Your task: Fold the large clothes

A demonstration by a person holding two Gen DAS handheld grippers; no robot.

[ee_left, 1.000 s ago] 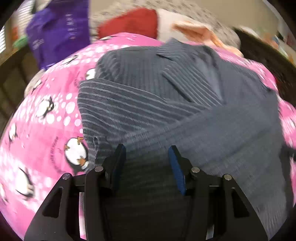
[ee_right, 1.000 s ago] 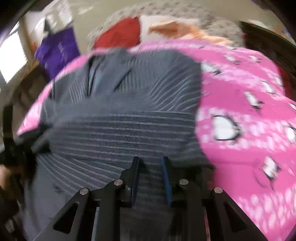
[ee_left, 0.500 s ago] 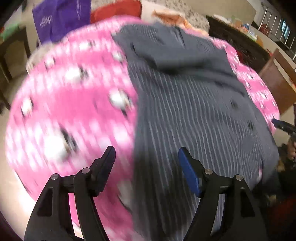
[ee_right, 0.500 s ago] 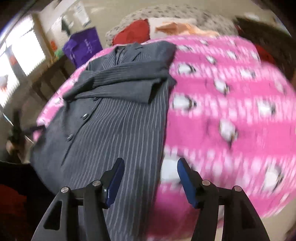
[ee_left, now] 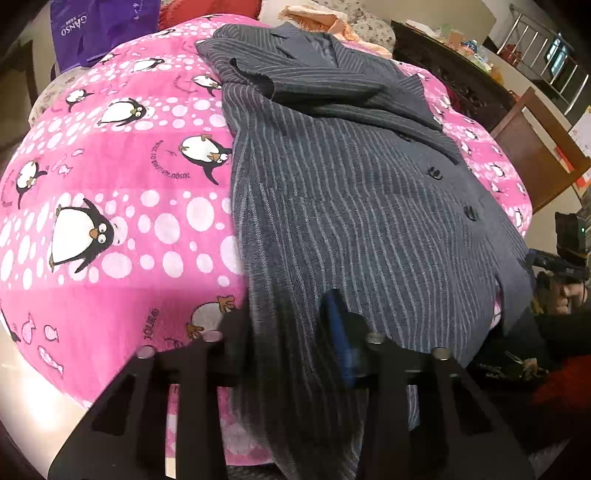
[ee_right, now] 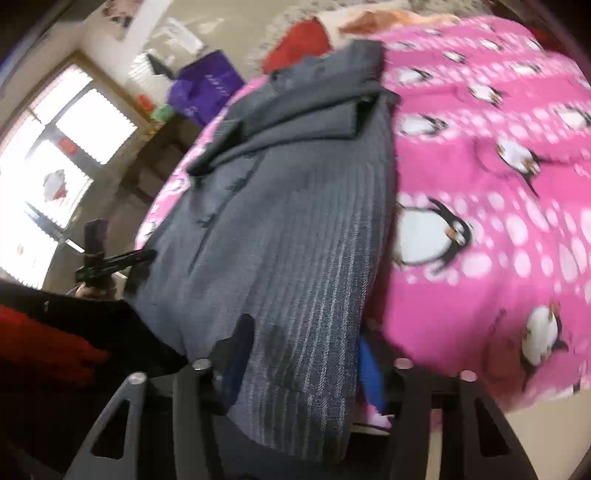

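Observation:
A dark grey pinstriped jacket (ee_left: pixel 332 177) lies lengthwise on a pink penguin-print bedspread (ee_left: pixel 110 192), sleeves folded across its chest, collar at the far end. It also shows in the right wrist view (ee_right: pixel 295 221). My left gripper (ee_left: pixel 288 332) is at the jacket's near left hem corner, its jaws apart with the cloth between them. My right gripper (ee_right: pixel 303 354) is at the near right hem corner, its jaws wide apart with the hem between them. Neither is closed on the cloth.
A purple bag (ee_left: pixel 99 26) and red and orange pillows (ee_left: pixel 317 18) lie at the bed's far end. A dark wooden cabinet (ee_left: pixel 454 74) and a chair (ee_left: pixel 532 147) stand beside the bed. A window (ee_right: pixel 55 155) is at the left.
Both grippers let go of the folded sleeves near the chest, opened, pulled back to the near end of the bed and came down over the jacket's two hem corners.

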